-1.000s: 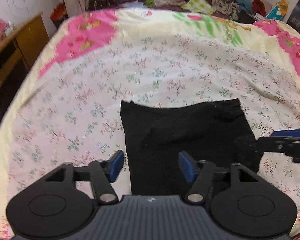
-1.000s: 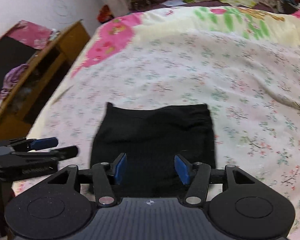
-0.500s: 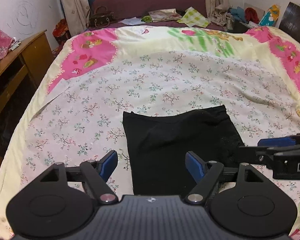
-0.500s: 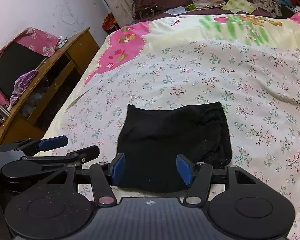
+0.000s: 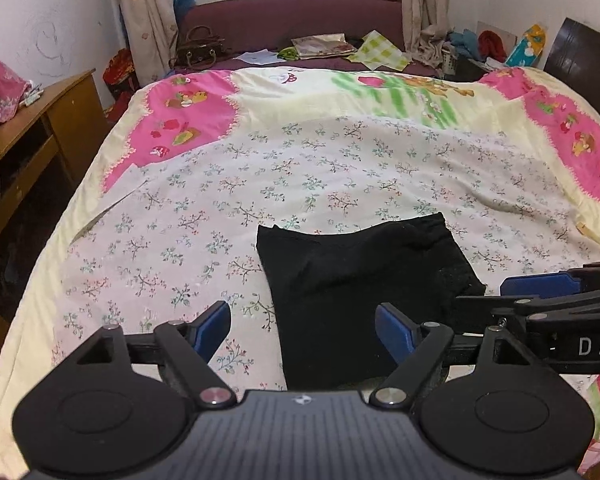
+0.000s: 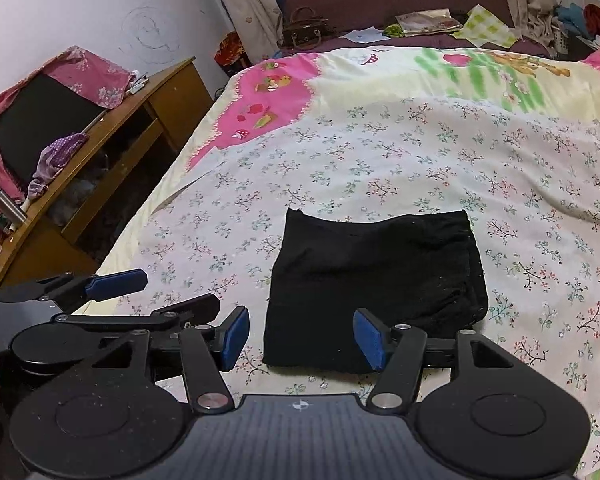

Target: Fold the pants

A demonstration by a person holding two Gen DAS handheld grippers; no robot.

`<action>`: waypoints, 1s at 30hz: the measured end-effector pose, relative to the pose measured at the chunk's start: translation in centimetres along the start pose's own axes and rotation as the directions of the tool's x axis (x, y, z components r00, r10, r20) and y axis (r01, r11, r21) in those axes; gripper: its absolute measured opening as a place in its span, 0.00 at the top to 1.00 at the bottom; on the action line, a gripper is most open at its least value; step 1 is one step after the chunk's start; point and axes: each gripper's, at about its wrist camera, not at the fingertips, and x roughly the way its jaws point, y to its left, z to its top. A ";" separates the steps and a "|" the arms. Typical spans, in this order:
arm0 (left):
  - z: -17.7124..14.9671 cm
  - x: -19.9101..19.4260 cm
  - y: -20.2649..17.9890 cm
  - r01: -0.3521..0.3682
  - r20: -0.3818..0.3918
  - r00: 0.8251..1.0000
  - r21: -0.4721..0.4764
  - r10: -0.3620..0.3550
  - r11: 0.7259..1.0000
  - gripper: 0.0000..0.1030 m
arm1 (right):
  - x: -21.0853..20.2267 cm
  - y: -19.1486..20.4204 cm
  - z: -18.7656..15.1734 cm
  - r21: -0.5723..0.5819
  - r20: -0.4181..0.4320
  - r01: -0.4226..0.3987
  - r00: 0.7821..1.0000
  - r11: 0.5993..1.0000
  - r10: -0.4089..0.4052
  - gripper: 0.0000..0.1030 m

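Observation:
The black pants lie folded into a flat rectangle on the floral bedspread; they also show in the right wrist view. My left gripper is open and empty, raised above the near edge of the pants. My right gripper is open and empty, also above the near edge. The right gripper shows at the right of the left wrist view; the left gripper shows at the left of the right wrist view.
A wooden desk with a cloth-draped screen stands left of the bed. A purple bench under the window holds a handbag, papers and clothes. A dark headboard is at the far right.
Both grippers have pulled back and risen away from the pants, so more of the bed and room shows. The pants stay folded in place.

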 end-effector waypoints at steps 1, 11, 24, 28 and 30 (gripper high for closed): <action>-0.1 -0.2 0.2 0.002 0.000 1.000 -0.006 -0.002 1.000 0.14 | -0.1 0.2 -0.1 -0.001 -0.001 -0.001 1.000 1.000 0.001 0.59; -0.8 -1.6 1.5 0.025 0.015 1.000 -0.051 -0.024 0.998 0.14 | -0.7 1.5 -0.7 0.013 0.002 -0.015 1.000 1.000 0.015 0.59; -0.9 -2.2 1.4 0.005 0.046 0.999 -0.037 -0.003 0.999 0.15 | -1.0 2.3 -0.9 -0.003 0.011 0.000 1.000 1.000 0.000 0.60; -0.9 -2.2 1.2 0.004 0.048 0.999 -0.036 -0.003 0.999 0.15 | -1.2 2.3 -0.8 -0.005 0.010 0.005 1.000 1.000 -0.005 0.60; -0.8 -2.3 1.2 0.005 0.048 0.999 -0.037 -0.003 0.999 0.15 | -1.2 2.4 -0.8 -0.003 0.013 0.006 1.000 1.000 -0.006 0.60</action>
